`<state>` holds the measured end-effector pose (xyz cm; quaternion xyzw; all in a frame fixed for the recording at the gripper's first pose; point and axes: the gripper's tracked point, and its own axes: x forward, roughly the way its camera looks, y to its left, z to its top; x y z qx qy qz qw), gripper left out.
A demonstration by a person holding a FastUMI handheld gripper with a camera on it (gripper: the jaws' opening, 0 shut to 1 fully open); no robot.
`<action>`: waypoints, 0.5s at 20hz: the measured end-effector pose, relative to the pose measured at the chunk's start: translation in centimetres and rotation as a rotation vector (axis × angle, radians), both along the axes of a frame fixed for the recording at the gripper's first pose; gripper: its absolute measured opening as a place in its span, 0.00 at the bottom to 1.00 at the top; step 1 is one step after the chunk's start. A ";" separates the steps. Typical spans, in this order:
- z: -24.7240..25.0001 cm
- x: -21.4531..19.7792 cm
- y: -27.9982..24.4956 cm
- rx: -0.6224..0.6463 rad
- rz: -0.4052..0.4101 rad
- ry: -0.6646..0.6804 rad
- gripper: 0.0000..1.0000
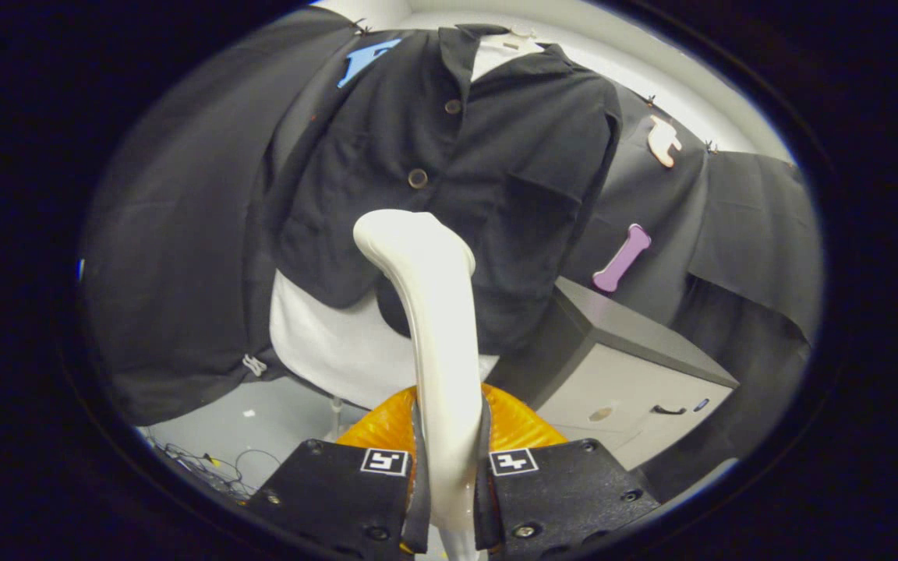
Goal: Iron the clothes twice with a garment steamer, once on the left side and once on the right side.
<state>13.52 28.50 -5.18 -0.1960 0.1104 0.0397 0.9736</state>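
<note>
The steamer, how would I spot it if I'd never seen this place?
Find the black shirt hanging on the white mannequin. Right in front of its lower buttons rises the steamer, with the tongs shut on its handle. It is the one glossy white curved thing, ending in a rounded head, with an orange ribbed part behind its base.
</note>
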 end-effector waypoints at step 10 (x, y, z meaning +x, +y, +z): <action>16.2 1.2 8.3 0.133 0.119 -0.235 0.25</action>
